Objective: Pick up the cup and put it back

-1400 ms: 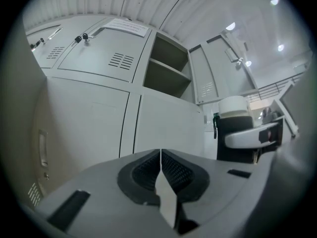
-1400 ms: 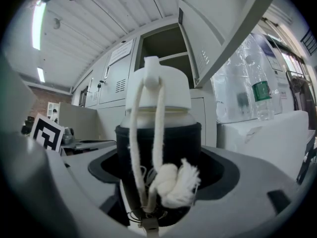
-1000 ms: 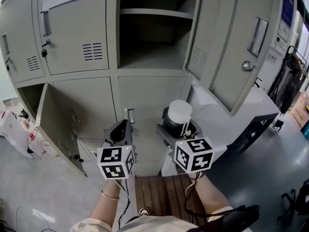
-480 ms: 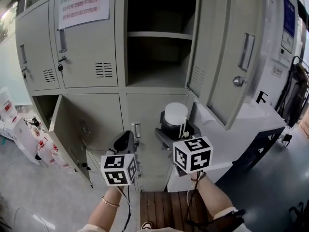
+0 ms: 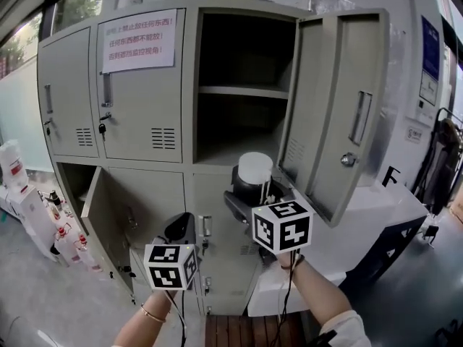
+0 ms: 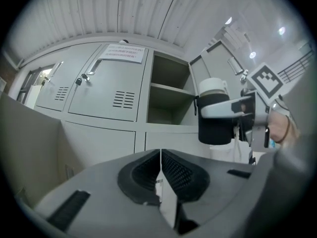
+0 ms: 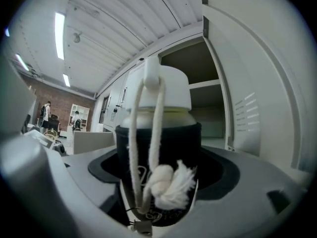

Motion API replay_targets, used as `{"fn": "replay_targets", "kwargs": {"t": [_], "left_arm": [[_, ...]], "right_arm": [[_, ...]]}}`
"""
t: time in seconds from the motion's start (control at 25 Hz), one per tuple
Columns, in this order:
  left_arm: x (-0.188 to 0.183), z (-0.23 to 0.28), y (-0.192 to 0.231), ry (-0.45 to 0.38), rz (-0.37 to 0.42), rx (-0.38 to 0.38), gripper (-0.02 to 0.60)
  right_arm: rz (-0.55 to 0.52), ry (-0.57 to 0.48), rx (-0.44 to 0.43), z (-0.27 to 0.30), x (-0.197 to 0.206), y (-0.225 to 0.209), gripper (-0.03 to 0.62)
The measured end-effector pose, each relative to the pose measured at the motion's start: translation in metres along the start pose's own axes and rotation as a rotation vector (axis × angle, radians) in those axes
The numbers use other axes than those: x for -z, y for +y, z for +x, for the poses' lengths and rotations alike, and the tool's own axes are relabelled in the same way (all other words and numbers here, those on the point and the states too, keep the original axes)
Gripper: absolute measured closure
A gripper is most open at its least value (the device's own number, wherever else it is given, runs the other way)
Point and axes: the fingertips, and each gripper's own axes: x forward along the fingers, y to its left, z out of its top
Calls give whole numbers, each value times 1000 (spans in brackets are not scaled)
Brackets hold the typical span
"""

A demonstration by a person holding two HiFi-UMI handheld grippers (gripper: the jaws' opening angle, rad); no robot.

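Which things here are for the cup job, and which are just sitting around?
For the job:
- the cup, with the right gripper jaws closed on it
- the open locker in front of it, probably where the cup goes back

Just around:
- the left gripper, jaws together and empty
- the paper notice
- the bottles at the left
- the white table

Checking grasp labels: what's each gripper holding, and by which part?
Right gripper shut on the cup, jaws around its black sleeve below the lid. Left gripper shut, empty.
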Motion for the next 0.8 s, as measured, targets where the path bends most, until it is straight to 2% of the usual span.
{"fn": "replay_targets", "kwargs": {"t": [0.24, 0.56, 0.8], "left_arm": [[-18, 0, 5, -15, -18, -15, 569], [-38, -2, 27, -29, 4, -46, 569], [-54, 6, 39, -27, 21, -44, 569]], "right_arm": [[6, -32, -13, 17, -42, -7, 184], [-19, -94, -8, 36, -115, -14, 184], [-37, -92, 4, 49, -156, -20, 184]]}}
